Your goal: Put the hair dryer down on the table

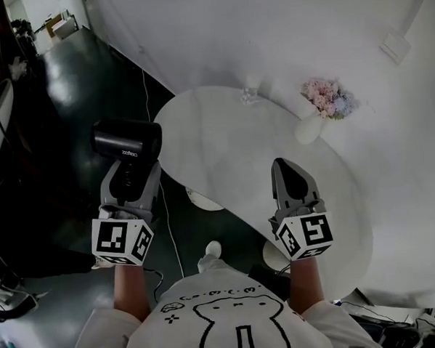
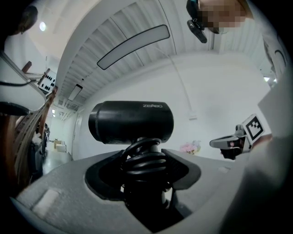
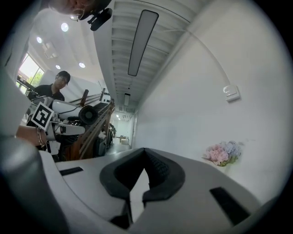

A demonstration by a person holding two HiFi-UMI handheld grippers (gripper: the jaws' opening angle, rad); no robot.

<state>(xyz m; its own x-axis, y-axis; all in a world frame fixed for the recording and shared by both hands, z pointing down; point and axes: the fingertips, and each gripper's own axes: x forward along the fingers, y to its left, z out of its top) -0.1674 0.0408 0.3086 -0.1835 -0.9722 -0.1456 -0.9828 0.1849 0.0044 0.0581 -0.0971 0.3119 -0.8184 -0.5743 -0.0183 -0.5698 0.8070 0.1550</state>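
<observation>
**Hair dryer in your left fingers, not yet on the worktop**

The fingers (image 2: 68, 183) of your left gripper (image 1: 133, 180) clamp the handle of the black hair dryer (image 1: 126, 140). Its barrel sits just above the fingertips, over the dark floor (image 1: 89, 82). The white worktop (image 1: 223, 140) lies to the right of these fingers. The fingers of your right gripper (image 1: 286, 167) are closed together and empty, over the worktop.

The black barrel-shaped plastic hair dryer (image 1: 126, 140) has a matt shell. The black cord (image 2: 143, 160) coiled round its handle looks smooth and rubbery. Right of the hair dryer, the white oval tabletop (image 1: 223, 136) is smooth and faintly marbled. The dark floor (image 1: 82, 82) is glossy. The grey left tool (image 1: 132, 174) and right tool (image 1: 288, 167) look like matt plastic.
</observation>
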